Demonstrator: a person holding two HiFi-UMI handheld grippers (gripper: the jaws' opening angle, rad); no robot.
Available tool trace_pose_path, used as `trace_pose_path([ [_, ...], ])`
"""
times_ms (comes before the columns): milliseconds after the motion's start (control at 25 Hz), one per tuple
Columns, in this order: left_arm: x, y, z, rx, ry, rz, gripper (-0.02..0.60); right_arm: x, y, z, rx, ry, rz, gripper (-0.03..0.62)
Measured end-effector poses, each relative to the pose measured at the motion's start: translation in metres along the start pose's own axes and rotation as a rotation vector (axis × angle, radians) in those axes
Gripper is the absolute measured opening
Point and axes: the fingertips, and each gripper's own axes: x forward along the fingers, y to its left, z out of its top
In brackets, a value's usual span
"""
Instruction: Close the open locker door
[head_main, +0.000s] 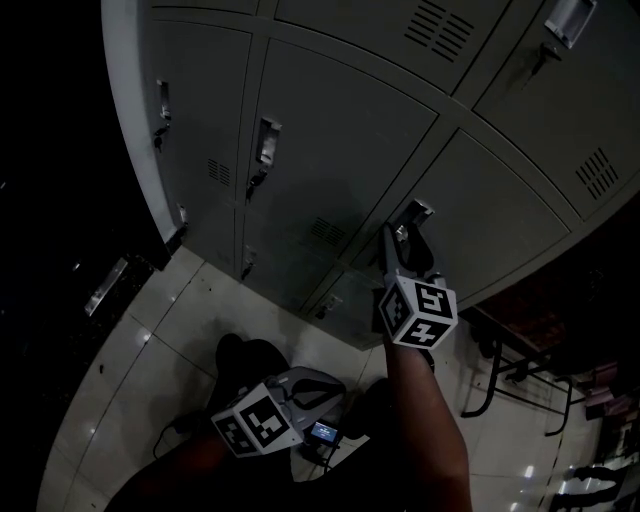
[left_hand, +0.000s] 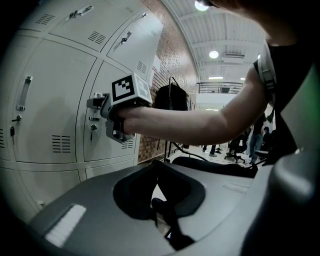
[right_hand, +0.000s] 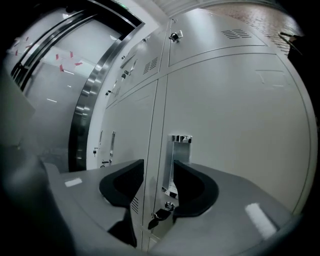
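The grey locker door lies flush with the doors beside it. Its recessed metal handle sits at its left edge, with a keyed lock below. My right gripper is up at this handle, open; the handle and the door's seam show in the gap between its dark pads, which press on nothing. The left gripper view shows that gripper against the locker front. My left gripper hangs low by my waist, its pads together and holding nothing.
More closed lockers fill the wall, each with a handle and vents. Pale floor tiles lie below. A metal chair frame stands at right. A dark bag on a stand and distant people are beyond the lockers.
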Motion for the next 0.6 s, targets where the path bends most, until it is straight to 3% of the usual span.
trace_pose_path([
  [240, 0.0, 0.001, -0.003, 0.011, 0.016, 0.007, 0.012, -0.025, 0.005, -0.004, 0.026, 0.0, 0.038, 0.184],
  [600, 0.001, 0.002, -0.005, 0.013, 0.022, 0.016, 0.012, -0.081, -0.008, -0.029, 0.058, 0.019, 0.058, 0.061],
])
